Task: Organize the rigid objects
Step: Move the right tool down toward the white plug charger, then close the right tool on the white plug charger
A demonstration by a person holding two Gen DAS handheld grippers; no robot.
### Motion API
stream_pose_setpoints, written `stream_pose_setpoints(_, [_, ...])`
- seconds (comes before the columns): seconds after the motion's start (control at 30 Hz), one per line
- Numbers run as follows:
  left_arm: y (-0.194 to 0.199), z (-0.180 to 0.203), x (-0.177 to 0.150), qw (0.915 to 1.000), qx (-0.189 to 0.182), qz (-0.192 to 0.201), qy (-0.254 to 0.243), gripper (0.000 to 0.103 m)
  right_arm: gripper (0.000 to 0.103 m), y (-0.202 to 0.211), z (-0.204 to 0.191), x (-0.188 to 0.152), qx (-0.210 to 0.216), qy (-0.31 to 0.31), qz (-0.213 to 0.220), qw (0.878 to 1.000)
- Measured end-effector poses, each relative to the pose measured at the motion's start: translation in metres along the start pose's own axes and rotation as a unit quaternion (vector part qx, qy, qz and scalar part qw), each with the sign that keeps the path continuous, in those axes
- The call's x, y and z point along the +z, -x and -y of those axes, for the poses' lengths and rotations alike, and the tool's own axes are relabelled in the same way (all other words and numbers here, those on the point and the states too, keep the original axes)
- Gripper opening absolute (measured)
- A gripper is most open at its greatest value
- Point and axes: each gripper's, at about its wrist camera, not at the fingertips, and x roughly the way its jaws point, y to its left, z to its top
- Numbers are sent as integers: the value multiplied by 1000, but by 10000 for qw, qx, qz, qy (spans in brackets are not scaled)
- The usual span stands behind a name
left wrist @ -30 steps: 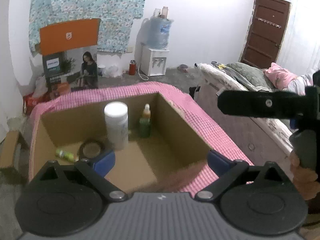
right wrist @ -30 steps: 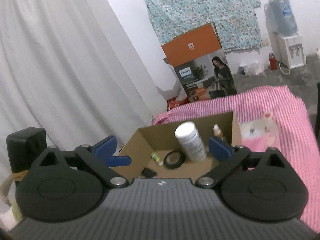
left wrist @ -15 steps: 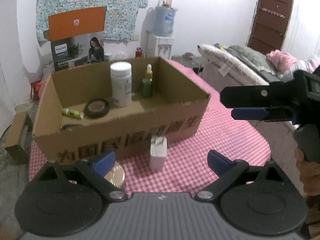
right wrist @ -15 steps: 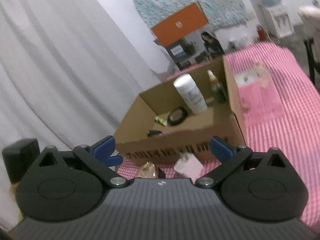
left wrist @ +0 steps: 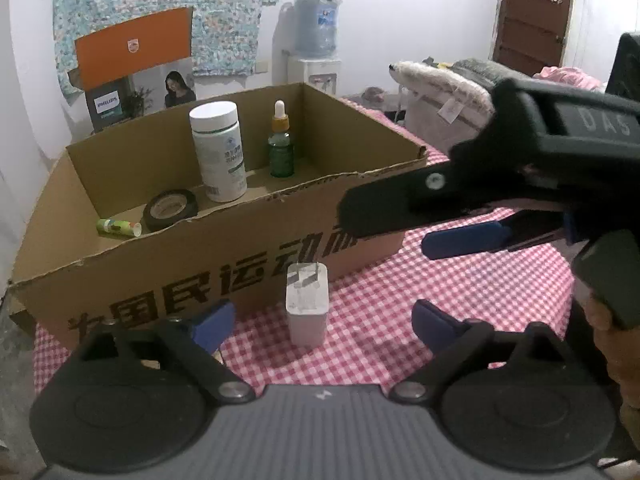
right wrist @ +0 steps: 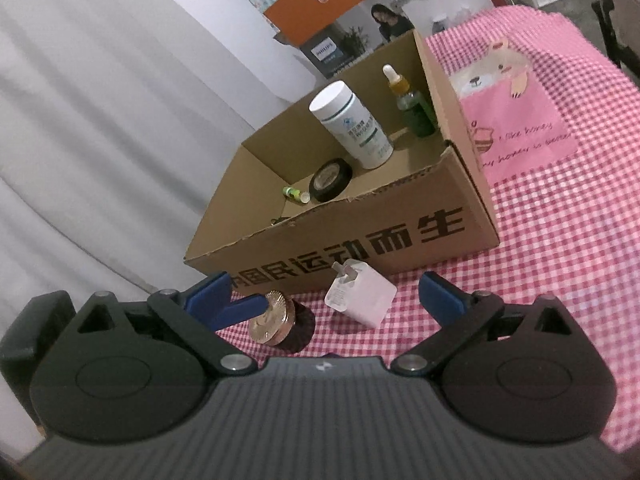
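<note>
A white charger plug (left wrist: 307,308) stands on the pink checked cloth, just in front of the cardboard box (left wrist: 240,272). My left gripper (left wrist: 324,320) straddles the plug, its jaws closing, pads clear of it. My right gripper (right wrist: 326,300) is open and low over the same spot, with the plug (right wrist: 360,298) between its fingers and a gold-lidded dark jar (right wrist: 282,324) by its left finger. Its blue finger (left wrist: 464,238) reaches in from the right. The box holds a white bottle (left wrist: 218,152), a green dropper bottle (left wrist: 281,148), a black tape roll (left wrist: 170,209) and a small green tube (left wrist: 118,228).
The table's checked cloth (left wrist: 420,292) stretches right of the box, with a pink bear-print patch (right wrist: 516,120) beside it. An orange and grey carton (left wrist: 132,76) stands behind the box. A bed (left wrist: 440,96) lies at the right and a white curtain (right wrist: 80,120) hangs at the left.
Both grippers have come down from above the box to table height in front of it. The plug and the jar have come into view, and the left jaws have narrowed a little.
</note>
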Motion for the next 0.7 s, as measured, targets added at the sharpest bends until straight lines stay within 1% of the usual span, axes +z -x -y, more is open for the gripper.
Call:
stream_pose_setpoints(0.07, [-9, -2, 3, 9999, -6, -93, 72, 88, 96, -8, 2, 3, 6, -72, -44, 10000])
stream_pose_setpoints(0.17, [-19, -8, 6, 9995, -59, -177, 255, 77, 87, -18, 5, 6, 17, -138, -118, 9998])
stream_pose_setpoints(0.2, [-22, -9, 7, 9994, -51, -172, 297, 75, 83, -21, 6, 7, 9, -146, -142, 9998])
stream_pose_setpoints(0.23, [-24, -10, 8, 9993, -23, -180, 333, 73, 79, -25, 6, 7, -12, -158, -180, 9997])
stream_pose_setpoints(0.3, [-28, -11, 8, 9991, 11, -221, 375, 68, 74, -32, 8, 7, -29, -189, -230, 9996])
stream_pose_setpoints(0.37, [-33, -12, 8, 9988, 17, -276, 406, 64, 70, -39, 11, 8, -22, -231, -315, 9992])
stream_pose_setpoints(0.43, [-37, -12, 8, 9984, 52, -350, 447, 60, 62, -46, 14, 8, 1, -277, -403, 9988])
stream_pose_setpoints(0.47, [-39, -13, 8, 9981, 59, -391, 479, 56, 59, -51, 16, 8, 29, -319, -459, 9984])
stream_pose_setpoints(0.53, [-43, -14, 8, 9975, 48, -454, 544, 49, 50, -56, 21, 9, 61, -414, -543, 9976])
stream_pose_setpoints(0.57, [-45, -15, 7, 9971, 27, -484, 580, 45, 48, -59, 23, 9, 71, -454, -576, 9973])
stream_pose_setpoints(0.63, [-47, -15, 7, 9968, -22, -514, 617, 41, 44, -62, 24, 8, 56, -481, -614, 9969])
stream_pose_setpoints(0.7, [-47, -14, 7, 9965, -92, -540, 631, 35, 41, -63, 25, 7, 28, -471, -628, 9969])
